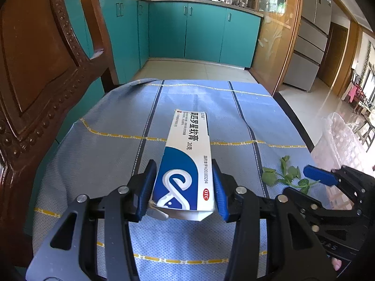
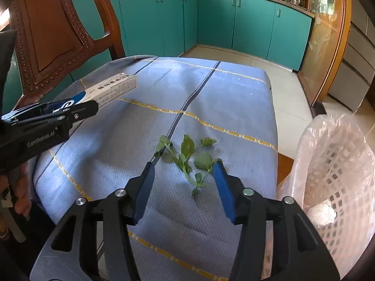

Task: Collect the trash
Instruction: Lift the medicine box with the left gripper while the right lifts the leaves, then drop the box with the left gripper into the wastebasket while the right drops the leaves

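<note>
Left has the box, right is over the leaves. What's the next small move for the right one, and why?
Probably lower the right gripper and close on the green leafy sprig. Its blue fingers stand open on either side of the sprig, which lies loose on the blue checked cloth; the left gripper already clamps the white and blue cardboard box.

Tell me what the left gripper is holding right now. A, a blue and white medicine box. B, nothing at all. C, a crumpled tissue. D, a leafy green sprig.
A: in the left wrist view the left gripper has its blue pads pressed on both sides of the blue and white medicine box, while the leafy sprig lies loose on the blue cloth.
</note>
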The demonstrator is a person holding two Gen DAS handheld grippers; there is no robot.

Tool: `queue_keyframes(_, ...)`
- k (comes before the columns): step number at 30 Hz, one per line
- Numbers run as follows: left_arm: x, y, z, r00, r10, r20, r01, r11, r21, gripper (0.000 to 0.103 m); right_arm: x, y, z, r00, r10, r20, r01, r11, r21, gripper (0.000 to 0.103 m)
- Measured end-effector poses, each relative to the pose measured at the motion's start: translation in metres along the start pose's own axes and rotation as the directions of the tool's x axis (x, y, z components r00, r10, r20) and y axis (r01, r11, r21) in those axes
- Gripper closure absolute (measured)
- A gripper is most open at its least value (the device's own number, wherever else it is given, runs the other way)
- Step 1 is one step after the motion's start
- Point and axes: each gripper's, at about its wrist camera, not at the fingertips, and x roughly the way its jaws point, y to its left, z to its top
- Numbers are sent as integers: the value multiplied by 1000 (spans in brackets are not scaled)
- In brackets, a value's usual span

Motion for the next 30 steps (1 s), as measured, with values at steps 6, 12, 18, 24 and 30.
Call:
queue_keyframes(6, -2, 1, -1, 1000, -7, -1, 7, 1000, -1, 56, 17, 6, 2, 999, -6, -35, 6, 1000, -15, 63)
queue_keyframes(12, -6, 0, -2, 1000, -3, 16, 3, 1000, -3, 56, 14, 4, 2, 1000, -5, -7, 5, 1000, -13, 96)
queue_keyframes(18, -17, 1, 0, 999, 11, 52, -11, 1000, -10, 56, -15, -4, 7, 992, 31, 121, -35, 999, 33, 98)
queue_keyframes(24, -40, -7, 2, 993, 17, 113, -18, 1000, 4, 56, -52, -15, 12, 969, 38, 242, -58, 996, 74, 98)
queue_keyframes(30, -59, -34, 3, 986, -34, 164, 26, 998, 51, 56, -99, -48, 9, 937, -14, 349, -46, 985, 164, 98)
